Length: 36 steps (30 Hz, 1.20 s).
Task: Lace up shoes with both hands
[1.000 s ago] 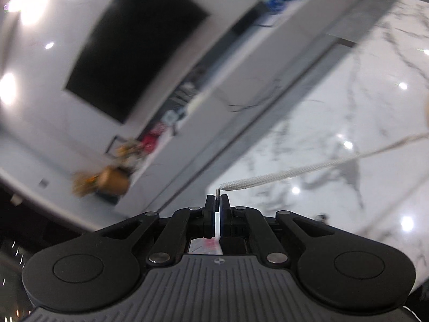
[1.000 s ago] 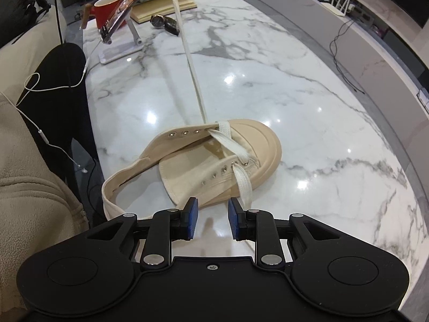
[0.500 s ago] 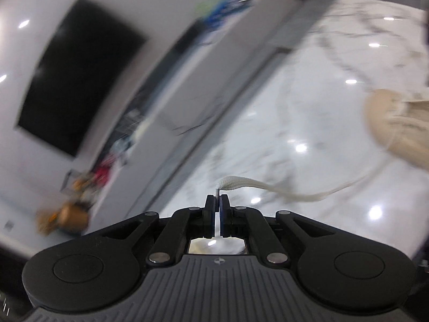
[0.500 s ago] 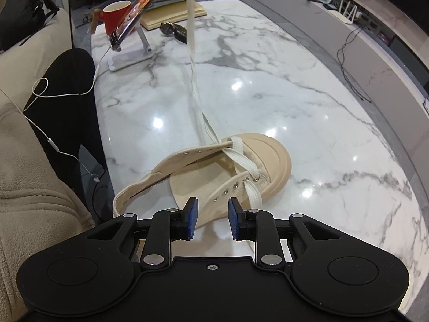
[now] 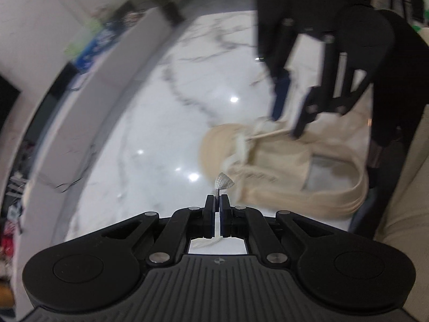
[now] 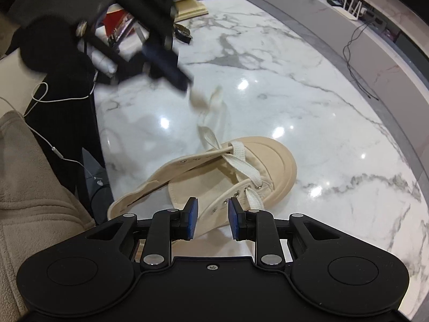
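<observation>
A beige canvas shoe lies on the white marble table, toe pointing away, with a white lace threaded through its front eyelets. My left gripper is shut on the lace's tip, and the lace curls loosely from it down to the shoe. In the right wrist view the left gripper is a blurred shape at the upper left, above the table. My right gripper stands open just over the shoe's near eyelet row, gripping nothing; it also shows in the left wrist view.
A red mug, a phone on a stand, a watch and a flat tan board sit at the table's far left. A white earphone cable hangs by a beige sleeve. A black cable runs along the grey ledge.
The left gripper swung down and in toward the shoe with the lace tip still held. The lace went from taut to slack. The right gripper stayed put.
</observation>
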Tool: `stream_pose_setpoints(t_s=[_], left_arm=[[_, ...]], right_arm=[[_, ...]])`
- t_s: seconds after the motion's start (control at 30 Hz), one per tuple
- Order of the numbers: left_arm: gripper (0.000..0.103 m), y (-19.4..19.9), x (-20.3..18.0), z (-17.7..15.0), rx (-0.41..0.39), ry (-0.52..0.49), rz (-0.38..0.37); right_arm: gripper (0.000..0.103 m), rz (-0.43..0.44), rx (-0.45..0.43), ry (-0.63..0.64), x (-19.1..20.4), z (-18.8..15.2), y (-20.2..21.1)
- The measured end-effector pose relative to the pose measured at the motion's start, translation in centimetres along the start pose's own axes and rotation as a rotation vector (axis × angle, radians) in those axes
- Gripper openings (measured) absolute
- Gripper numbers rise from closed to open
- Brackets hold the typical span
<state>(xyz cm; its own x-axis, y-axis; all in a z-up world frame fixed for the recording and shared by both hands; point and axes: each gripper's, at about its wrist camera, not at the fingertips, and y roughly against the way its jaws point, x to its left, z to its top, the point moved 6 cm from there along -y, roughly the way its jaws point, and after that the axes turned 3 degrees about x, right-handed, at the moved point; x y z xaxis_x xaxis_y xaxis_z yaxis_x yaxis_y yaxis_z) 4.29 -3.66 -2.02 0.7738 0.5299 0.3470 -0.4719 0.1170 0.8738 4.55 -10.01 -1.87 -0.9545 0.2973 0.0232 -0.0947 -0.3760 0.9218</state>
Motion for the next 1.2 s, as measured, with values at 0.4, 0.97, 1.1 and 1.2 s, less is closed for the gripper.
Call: stream_pose_setpoints(t_s=[0.4, 0.97, 1.1, 1.2], left_arm=[[0.004, -2.6, -1.3, 1.5, -0.045, 0.031, -0.099], [0.02, -2.7, -3.3, 2.6, -0.093, -0.203, -0.08], [0.021, -3.6, -3.4, 2.8, -0.075, -0.261, -0.079], [0.021, -4.1, -3.1, 2.5, -0.057, -0.279, -0.071]], right_arm=[[0.025, 0.029, -0.032, -0.003, -0.5, 0.1, -0.1], [0.025, 0.044, -0.052, -0.014, -0.4, 0.3, -0.2], [0.025, 0.055, -0.067, -0.041, -0.7, 0.4, -0.1], [0.025, 0.058, -0.069, -0.041, -0.7, 0.3, 0.0]])
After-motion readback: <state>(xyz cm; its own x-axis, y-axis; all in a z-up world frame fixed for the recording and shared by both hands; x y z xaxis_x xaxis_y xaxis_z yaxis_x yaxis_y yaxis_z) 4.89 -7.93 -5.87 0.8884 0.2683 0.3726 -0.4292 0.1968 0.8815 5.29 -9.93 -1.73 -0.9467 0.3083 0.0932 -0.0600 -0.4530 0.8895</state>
